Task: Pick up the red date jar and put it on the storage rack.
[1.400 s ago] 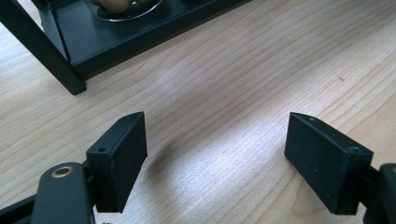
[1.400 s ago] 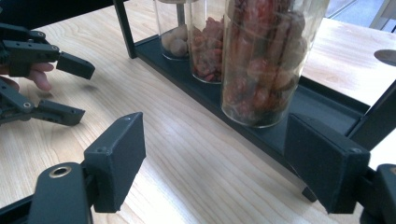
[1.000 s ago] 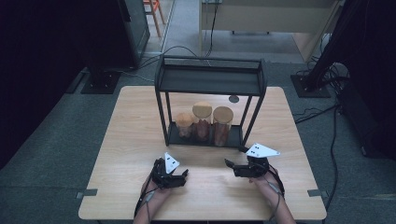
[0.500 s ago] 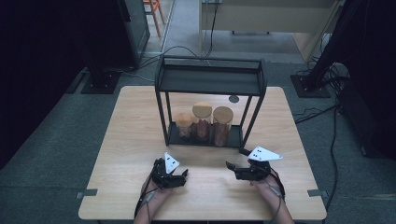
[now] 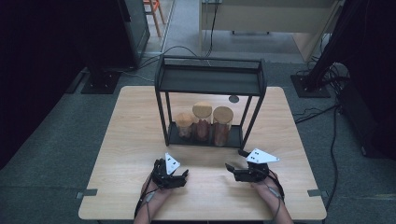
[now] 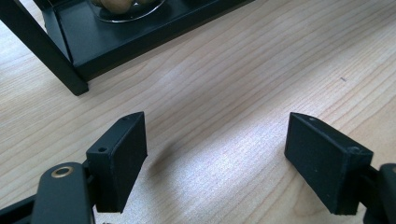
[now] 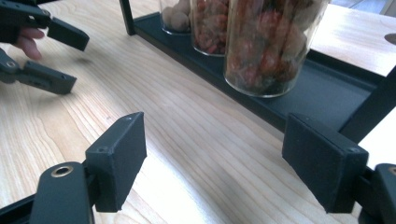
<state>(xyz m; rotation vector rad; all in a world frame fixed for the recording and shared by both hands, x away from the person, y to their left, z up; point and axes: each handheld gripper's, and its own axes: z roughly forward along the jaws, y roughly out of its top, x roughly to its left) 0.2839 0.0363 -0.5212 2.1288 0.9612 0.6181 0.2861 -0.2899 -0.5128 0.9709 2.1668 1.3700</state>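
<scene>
Grippers (image 5: 184, 173) (image 5: 229, 167) seemingly unmoved since before, fingers apart.

Ahead of you, three cork-lidded glass jars (image 5: 203, 121) stand upright in a row, close together, on the bottom tray of the black rack (image 5: 210, 81); the middle one is tallest, the left shortest.

Right gripper (image 7: 215, 163) with two black jaws wide apart, nothing between them, light wooden table (image 7: 177, 154) below, black shelf (image 7: 322, 95) ahead, three glass jars on it, nearest jar (image 7: 268, 46) full of red and brown bits, left gripper (image 7: 56, 56) far off, open too
</scene>
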